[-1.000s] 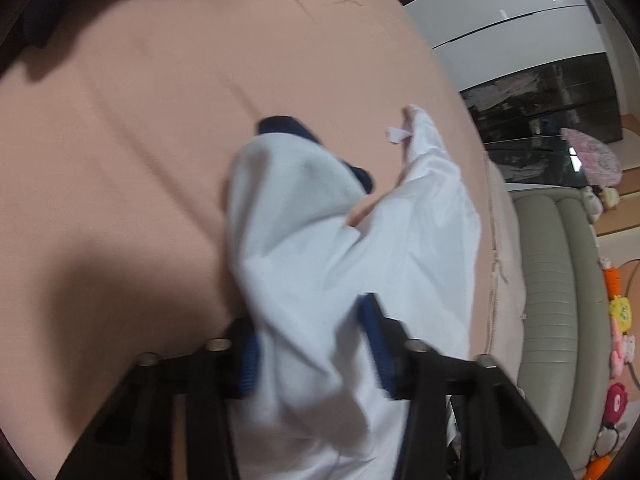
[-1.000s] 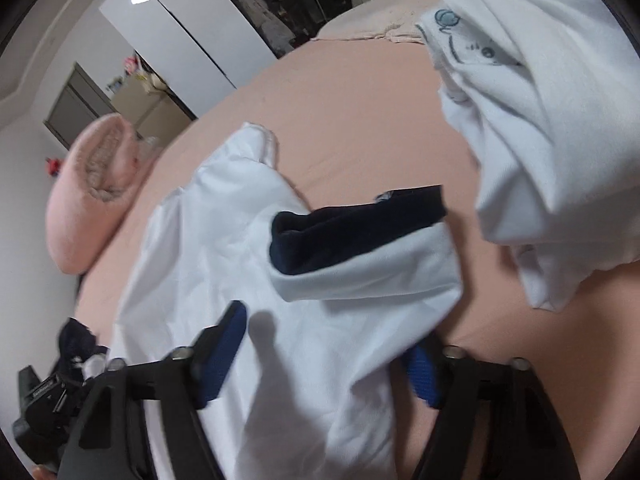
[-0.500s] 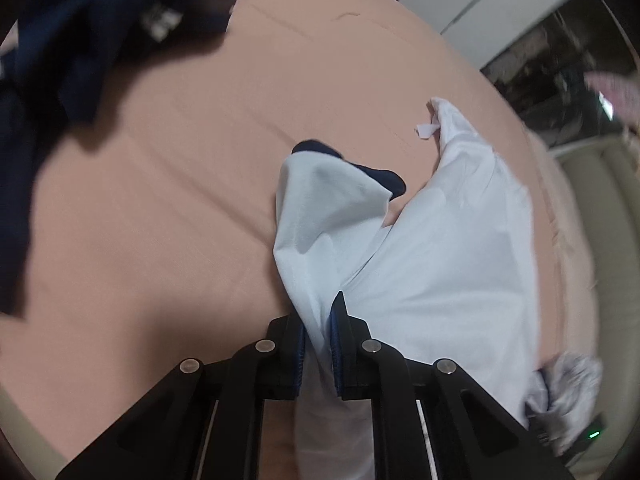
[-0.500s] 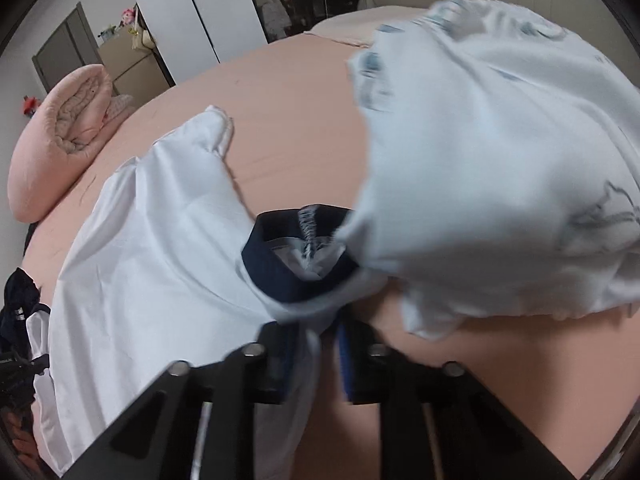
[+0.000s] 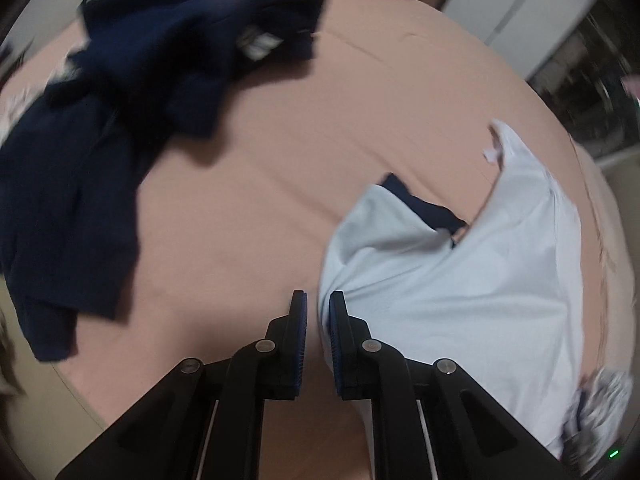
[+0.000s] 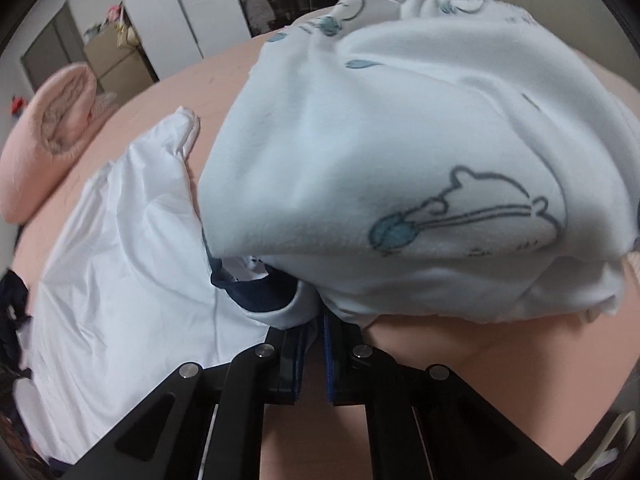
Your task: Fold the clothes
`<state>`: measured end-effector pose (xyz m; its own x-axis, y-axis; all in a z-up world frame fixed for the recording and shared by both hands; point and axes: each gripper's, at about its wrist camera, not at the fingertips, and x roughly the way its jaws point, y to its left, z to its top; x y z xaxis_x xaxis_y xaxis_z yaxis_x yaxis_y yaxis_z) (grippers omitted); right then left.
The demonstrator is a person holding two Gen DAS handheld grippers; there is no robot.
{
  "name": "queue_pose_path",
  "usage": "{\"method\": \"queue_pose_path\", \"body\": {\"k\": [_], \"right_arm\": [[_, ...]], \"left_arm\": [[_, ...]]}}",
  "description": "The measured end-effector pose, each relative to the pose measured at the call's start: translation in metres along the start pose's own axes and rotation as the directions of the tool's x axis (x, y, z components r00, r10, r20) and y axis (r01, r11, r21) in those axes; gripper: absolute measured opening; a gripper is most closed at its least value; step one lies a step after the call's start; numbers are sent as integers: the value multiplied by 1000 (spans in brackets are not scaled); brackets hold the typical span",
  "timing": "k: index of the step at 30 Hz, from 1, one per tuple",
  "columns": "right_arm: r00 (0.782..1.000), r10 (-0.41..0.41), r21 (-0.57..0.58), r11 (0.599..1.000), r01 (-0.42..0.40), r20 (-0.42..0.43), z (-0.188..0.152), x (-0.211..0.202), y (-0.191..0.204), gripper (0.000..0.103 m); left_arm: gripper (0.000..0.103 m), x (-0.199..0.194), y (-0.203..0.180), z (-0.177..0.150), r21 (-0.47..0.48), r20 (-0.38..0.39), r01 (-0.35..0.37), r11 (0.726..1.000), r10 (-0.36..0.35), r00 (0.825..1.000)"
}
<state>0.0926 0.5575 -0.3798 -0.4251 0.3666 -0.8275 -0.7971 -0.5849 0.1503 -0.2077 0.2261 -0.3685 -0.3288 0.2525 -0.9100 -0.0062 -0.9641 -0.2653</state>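
Observation:
A white shirt with a navy collar [image 5: 472,296] lies on the pink bed sheet [image 5: 248,208]. My left gripper [image 5: 318,304] is shut on the shirt's left edge, which passes between the jaws. In the right wrist view the same white shirt [image 6: 120,272] spreads to the left, its navy collar [image 6: 256,292] near the fingers. My right gripper [image 6: 316,328] is shut on the shirt's edge by the collar. A white printed garment [image 6: 400,160] lies bunched just above and partly hides the fingertips.
A heap of navy clothes [image 5: 104,120] lies at the left of the bed. A rolled pink blanket [image 6: 52,128] sits at the far end. White wardrobe doors [image 6: 184,8] and a dark shelf stand beyond the bed. Another patterned item [image 5: 600,412] lies at the lower right.
Both grippers went from open to shut on the white shirt's edges, then swung: the left view turned towards the navy heap, and the right gripper moved under the printed garment.

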Motion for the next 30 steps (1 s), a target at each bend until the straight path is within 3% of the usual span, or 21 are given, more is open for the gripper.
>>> {"method": "queue_pose_path", "body": {"k": [4,7,9,11,13,14,15,16,17,18,20,24,26,28,30], "right_arm": [[995,-92,-134,986,95,24,-8,-6,14,3],[998,-59,-80,995,59,5,-10,-12,6,3],[999,13,-8,1000,-14,-31,-9,-17,-3,11],[994,89,45,995,-86,-65,-10,-23,-8,11],[982,162,89,984,-154,-92,-11,-30,-13,12],[979,176,93,982,-167,-102,-12,-32,-13,14],[975,190,95,979,-180,-114,-10,-30,-10,18],[971,203,98,977,-192,-125,-9,-29,-7,32],[967,217,100,974,-204,-137,-7,-27,-4,47],[963,231,118,969,-215,-140,-8,-26,-4,52],[952,270,166,955,-246,-143,-11,-24,-5,53],[925,348,299,909,-292,-154,-24,-12,-5,53],[915,375,353,885,-304,-150,-29,-8,-2,53],[911,390,393,865,-312,-136,-30,-7,4,54],[861,489,488,790,-370,-138,-36,1,4,54]], "left_arm": [[9,-4,15,1,-47,0,10,999,-10,1000],[9,-7,21,1,-69,8,0,998,0,1000],[10,-4,33,2,-155,-28,115,981,-121,992],[10,-3,42,2,-233,-45,244,941,-261,964],[11,-5,47,4,-265,-36,306,915,-326,945],[12,-7,47,5,-259,-29,311,914,-330,944],[14,-10,45,7,-246,-26,308,919,-324,946],[17,-11,42,9,-232,-29,301,925,-316,948],[25,-10,40,9,-217,-45,290,932,-307,951],[35,-8,43,7,-212,-66,292,932,-312,948],[48,-5,49,-1,-239,-99,329,914,-360,928],[72,-7,49,-8,-359,-75,471,806,-528,846],[72,-2,46,-12,-373,-105,464,804,-533,840],[72,9,39,-18,-390,-167,460,797,-553,816],[72,17,32,-24,-412,-204,479,775,-591,780]]}}
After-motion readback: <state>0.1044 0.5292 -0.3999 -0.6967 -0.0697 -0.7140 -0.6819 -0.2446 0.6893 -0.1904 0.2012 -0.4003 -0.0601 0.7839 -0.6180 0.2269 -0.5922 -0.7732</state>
